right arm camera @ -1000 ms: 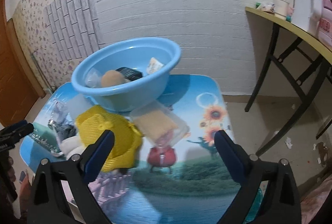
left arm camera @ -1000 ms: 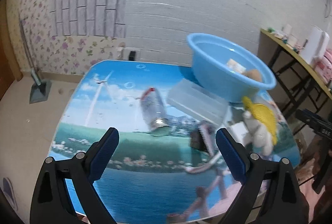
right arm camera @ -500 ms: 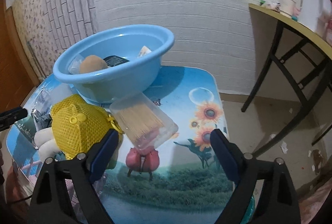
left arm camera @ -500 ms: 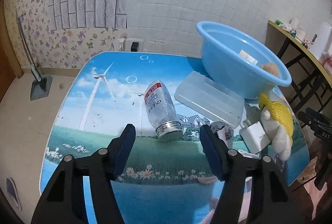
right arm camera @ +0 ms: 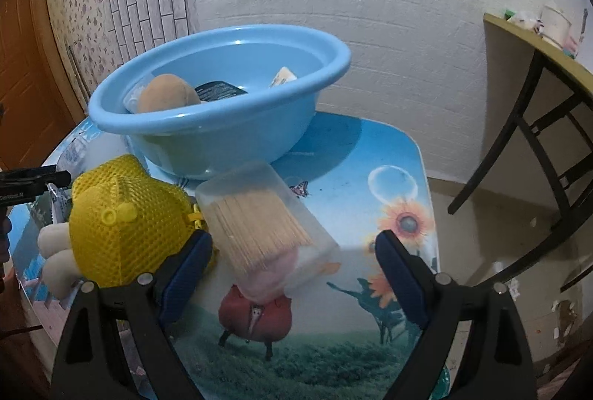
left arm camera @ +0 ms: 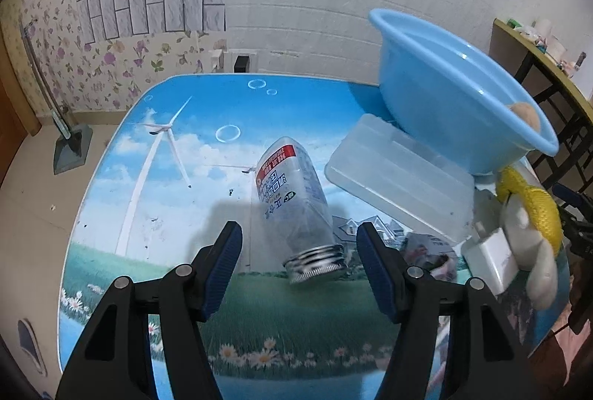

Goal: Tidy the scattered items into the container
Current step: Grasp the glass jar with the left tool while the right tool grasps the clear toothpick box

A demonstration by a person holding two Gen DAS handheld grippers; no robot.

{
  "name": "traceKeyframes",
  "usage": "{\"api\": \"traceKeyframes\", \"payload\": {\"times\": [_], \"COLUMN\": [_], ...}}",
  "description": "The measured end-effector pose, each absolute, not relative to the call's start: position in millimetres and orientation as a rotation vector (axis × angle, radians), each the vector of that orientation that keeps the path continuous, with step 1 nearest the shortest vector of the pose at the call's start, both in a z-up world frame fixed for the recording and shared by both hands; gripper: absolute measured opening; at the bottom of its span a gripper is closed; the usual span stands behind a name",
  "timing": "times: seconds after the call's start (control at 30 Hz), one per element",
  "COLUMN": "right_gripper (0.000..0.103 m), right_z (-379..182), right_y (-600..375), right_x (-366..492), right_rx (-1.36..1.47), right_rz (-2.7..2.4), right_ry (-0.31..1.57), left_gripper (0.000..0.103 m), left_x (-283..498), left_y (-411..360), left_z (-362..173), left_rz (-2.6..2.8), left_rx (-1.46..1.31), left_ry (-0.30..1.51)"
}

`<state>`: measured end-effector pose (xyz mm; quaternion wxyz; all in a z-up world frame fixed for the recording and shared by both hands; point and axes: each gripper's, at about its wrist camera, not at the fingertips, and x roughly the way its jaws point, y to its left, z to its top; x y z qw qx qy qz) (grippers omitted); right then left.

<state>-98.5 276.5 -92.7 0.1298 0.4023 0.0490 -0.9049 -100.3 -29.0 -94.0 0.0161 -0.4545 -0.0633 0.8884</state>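
Note:
A clear bottle (left arm camera: 289, 189) with a red and white label and a metal screw neck lies on the picture-printed table (left arm camera: 178, 185). My left gripper (left arm camera: 299, 229) is open at half width and straddles the bottle's neck without touching it. In the right wrist view a clear box of wooden sticks (right arm camera: 259, 226) lies before the blue basin (right arm camera: 222, 126). My right gripper (right arm camera: 294, 237) stands wide open around the box's near end, pads apart from it. The basin (left arm camera: 444, 96) holds a tan plush ball (right arm camera: 166, 96), a black item (right arm camera: 218, 90) and a small packet (right arm camera: 283, 76).
A yellow mesh toy with white plush feet (right arm camera: 122, 218) sits left of the stick box. A flat translucent box (left arm camera: 400, 177), a white adapter (left arm camera: 489, 252) and a small wrapper (left arm camera: 430, 252) crowd the basin's foot. A side table (right arm camera: 537, 40) stands right, a dustpan (left arm camera: 70, 148) on the floor.
Both grippers have sunk toward the table and moved forward. The left jaws have narrowed and now flank the bottle's neck. The right jaws narrowed slightly around the stick box.

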Motion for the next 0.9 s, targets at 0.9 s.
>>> {"api": "traceKeyframes", "payload": {"times": [0.9], "right_gripper": [0.063], "right_z": [-94.1], "right_y": [276.9], "right_x": [-67.4], "right_rx": [1.249], "right_rz": [-2.613], "right_ry": [0.014], "left_gripper": [0.040], "left_x": [-73.7], "left_y": [-27.5], "left_z": [-92.8], "left_rz": [2.744], "left_rx": [-1.390], "left_ry": [-0.099]}}
